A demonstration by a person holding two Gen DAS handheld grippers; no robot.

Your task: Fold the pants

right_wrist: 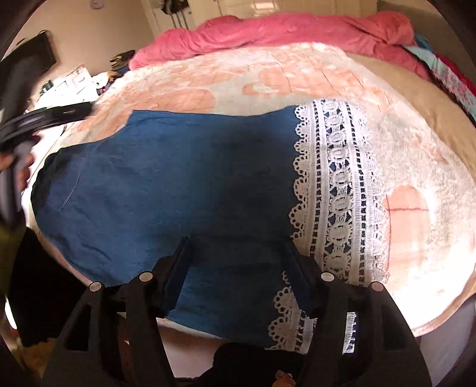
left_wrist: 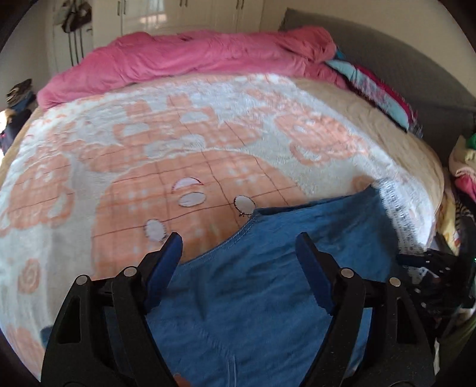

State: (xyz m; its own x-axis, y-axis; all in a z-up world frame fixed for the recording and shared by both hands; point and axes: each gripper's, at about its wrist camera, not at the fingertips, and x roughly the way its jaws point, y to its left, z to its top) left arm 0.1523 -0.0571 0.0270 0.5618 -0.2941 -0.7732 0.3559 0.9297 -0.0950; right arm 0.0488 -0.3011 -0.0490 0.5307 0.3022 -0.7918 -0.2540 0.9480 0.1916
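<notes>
The blue denim pants with a white lace-trimmed hem (right_wrist: 184,190) lie spread flat near the front edge of a bed covered by a fluffy peach-and-white patterned blanket (left_wrist: 208,143). In the right wrist view the denim runs across the blanket from left to right, with the broad band of white openwork lace (right_wrist: 336,190) at its right end and a second strip of the same lace near the lower edge.

The left tongs (left_wrist: 238,247) hang over the denim with their blue-padded fingers (left_wrist: 166,259) spread wide and nothing between them; below them lies a stitched edge of the pants (left_wrist: 244,230), with bare blanket just beyond it.

The right tongs (right_wrist: 238,253) are also spread wide and hold nothing, poised above the pants just left of the lace band.

A rumpled pink duvet (left_wrist: 190,56) is bunched along the far side of the bed, and a stack of folded pink and turquoise cloth (left_wrist: 377,86) lies at the far right corner. White wardrobe doors (left_wrist: 166,15) stand behind the bed.
</notes>
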